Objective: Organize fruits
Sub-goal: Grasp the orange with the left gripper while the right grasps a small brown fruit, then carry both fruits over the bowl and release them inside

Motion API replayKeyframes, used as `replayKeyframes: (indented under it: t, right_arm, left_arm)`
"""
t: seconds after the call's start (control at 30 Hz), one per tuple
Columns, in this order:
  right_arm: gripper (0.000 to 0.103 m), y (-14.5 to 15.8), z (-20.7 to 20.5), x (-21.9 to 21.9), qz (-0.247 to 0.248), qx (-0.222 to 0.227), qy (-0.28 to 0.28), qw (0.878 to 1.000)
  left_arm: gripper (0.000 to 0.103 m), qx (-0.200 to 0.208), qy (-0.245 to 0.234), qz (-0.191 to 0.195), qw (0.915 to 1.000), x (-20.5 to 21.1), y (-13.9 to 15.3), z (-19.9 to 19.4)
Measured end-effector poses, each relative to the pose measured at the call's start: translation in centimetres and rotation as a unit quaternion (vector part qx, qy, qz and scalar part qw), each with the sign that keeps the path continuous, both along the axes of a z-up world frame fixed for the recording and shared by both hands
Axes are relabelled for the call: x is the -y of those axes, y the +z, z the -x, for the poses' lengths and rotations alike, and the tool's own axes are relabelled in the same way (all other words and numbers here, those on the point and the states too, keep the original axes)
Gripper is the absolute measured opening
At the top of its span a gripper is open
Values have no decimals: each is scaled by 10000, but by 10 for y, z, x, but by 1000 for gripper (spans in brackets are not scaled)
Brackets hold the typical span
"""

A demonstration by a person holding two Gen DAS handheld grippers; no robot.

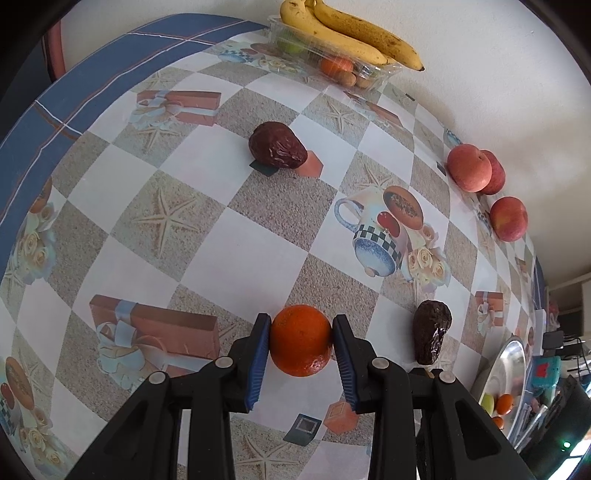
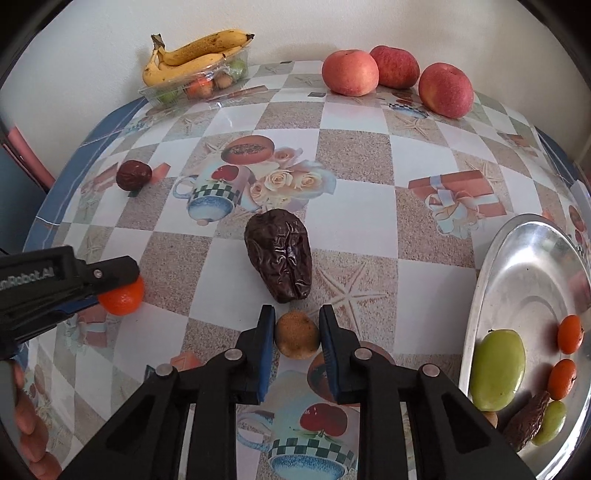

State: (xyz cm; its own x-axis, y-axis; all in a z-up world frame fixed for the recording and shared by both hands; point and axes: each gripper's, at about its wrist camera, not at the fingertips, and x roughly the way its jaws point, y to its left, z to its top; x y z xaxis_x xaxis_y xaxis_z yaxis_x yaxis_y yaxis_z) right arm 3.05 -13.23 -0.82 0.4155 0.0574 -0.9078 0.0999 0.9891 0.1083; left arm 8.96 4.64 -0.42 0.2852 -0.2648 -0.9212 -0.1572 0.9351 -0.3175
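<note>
Fingers of the left gripper (image 1: 301, 341) clamp an orange (image 1: 300, 339) — right gripper (image 2: 297, 334) pinches a kiwi (image 2: 296, 334).

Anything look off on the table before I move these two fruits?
Nothing is spilled or damaged. Only oddity: the bananas lie on top of the clear plastic tray, overhanging its rim rather than sitting inside it.

Premises appear domestic, a home dining area: a table (image 2: 354, 155) under a printed vinyl cloth with teacups, roses and gift boxes stands against a plain white wall (image 2: 295, 26), bearing loose fruit.
</note>
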Motion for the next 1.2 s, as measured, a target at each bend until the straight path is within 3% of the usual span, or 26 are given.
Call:
replayKeyframes:
  t: [0.4, 0.83, 1.07, 1.2]
  right_arm:
    - [26, 33, 13, 8, 31, 425, 65, 9991]
    - [26, 50, 35, 69, 28, 580, -436, 9974]
    - [26, 52, 55, 125, 330, 538, -1143, 9914]
    - [26, 50, 68, 155, 366, 479, -1501, 9868]
  left_arm:
    - [36, 200, -132, -110, 9997, 10, 9, 5]
    - [36, 481, -907, 44, 9947, 72, 28, 23]
    - [36, 643, -1542, 245, 9856, 124, 39, 42]
    - [36, 676, -2144, 354, 9738, 166, 42, 62]
